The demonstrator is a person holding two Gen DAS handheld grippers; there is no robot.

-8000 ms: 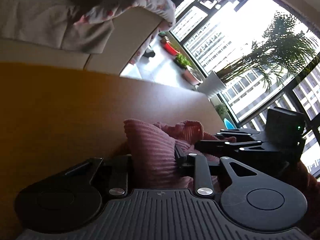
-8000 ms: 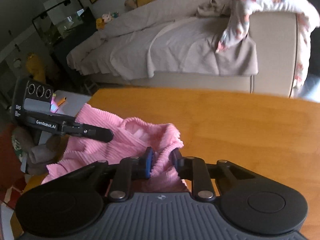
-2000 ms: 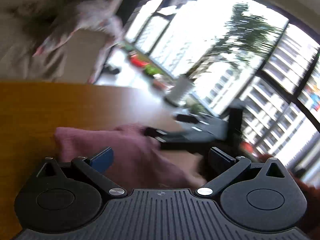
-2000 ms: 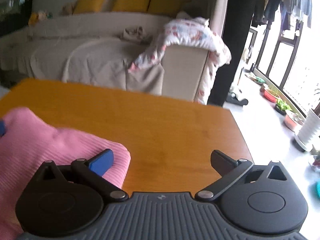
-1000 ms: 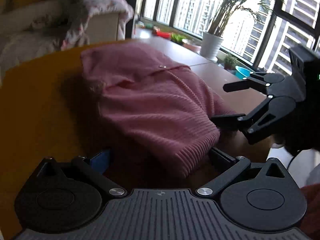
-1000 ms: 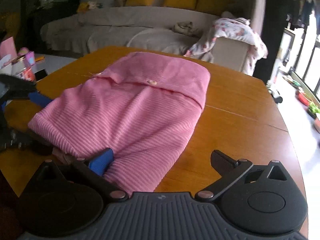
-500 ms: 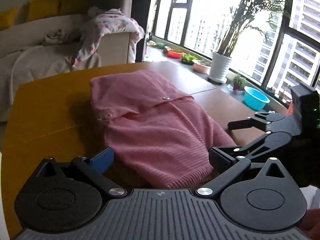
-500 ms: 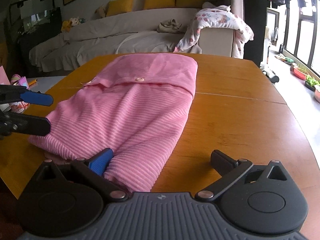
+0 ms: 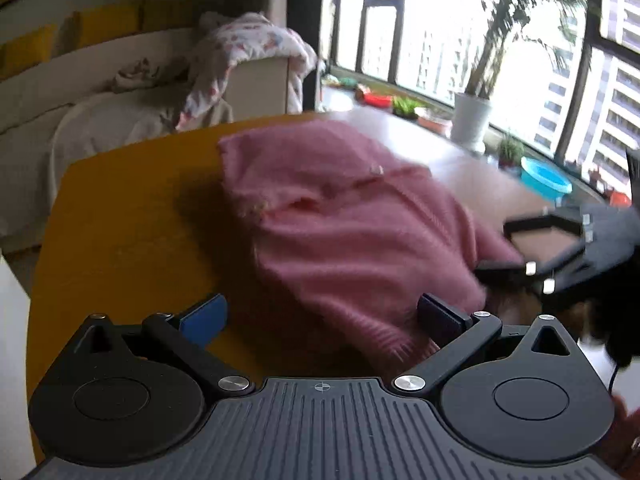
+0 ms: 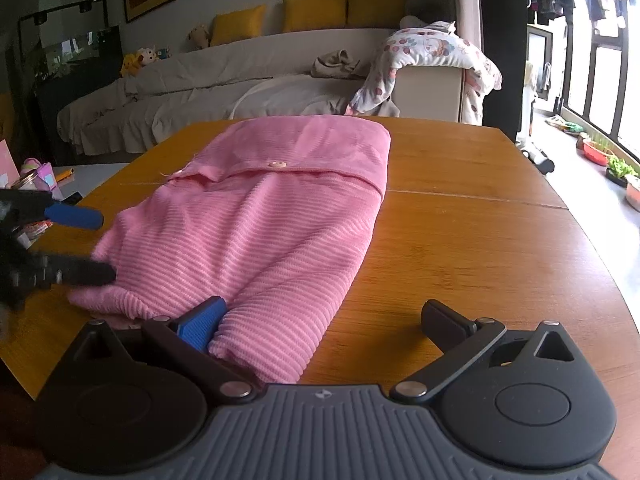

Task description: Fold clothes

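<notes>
Pink ribbed garment folded, flat on table, collar end far.

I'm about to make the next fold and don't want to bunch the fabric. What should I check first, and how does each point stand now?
1. Pink sweater lies flat on the wooden table: ok.
2. Top section already folded over, button facing up: ok.
3. Left gripper open at the near left corner of the hem: ok.
4. Right gripper open, hem's right corner between its fingers: ok.
5. Either gripper actually holds fabric: not ok, neither has closed.
6. Layers underneath smooth: cannot tell, hidden.
</notes>
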